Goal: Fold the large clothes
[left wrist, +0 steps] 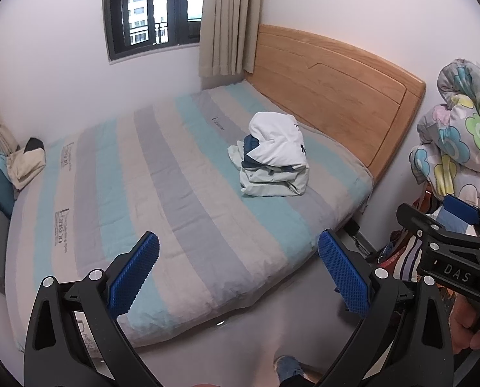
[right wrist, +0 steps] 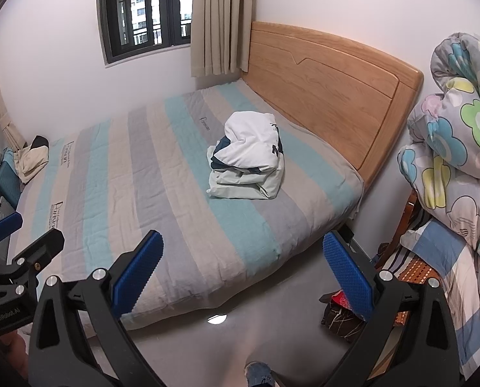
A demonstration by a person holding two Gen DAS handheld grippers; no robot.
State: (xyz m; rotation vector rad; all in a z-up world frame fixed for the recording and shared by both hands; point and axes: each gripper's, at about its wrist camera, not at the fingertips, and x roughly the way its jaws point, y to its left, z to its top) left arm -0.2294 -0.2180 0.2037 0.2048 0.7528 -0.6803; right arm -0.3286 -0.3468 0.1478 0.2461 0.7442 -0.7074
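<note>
A heap of clothes [left wrist: 273,158] lies on the striped bed [left wrist: 162,193] near the wooden headboard: a white garment with dark lettering on top, navy and pale mint pieces under it. The right wrist view shows the same heap of clothes [right wrist: 246,161]. My left gripper [left wrist: 238,264] is open over the bed's near edge, far from the heap, nothing between its blue pads. My right gripper [right wrist: 243,264] is open too, held above the floor by the bed's edge. The right gripper also appears in the left wrist view [left wrist: 446,225], a hand on it.
A wooden headboard [left wrist: 333,87] stands at the bed's right end. A flowered quilt [right wrist: 456,142] is piled on a chair to the right. A cream and black cloth [left wrist: 26,161] lies at the far left corner. A person's shoe [right wrist: 259,372] stands on the grey floor.
</note>
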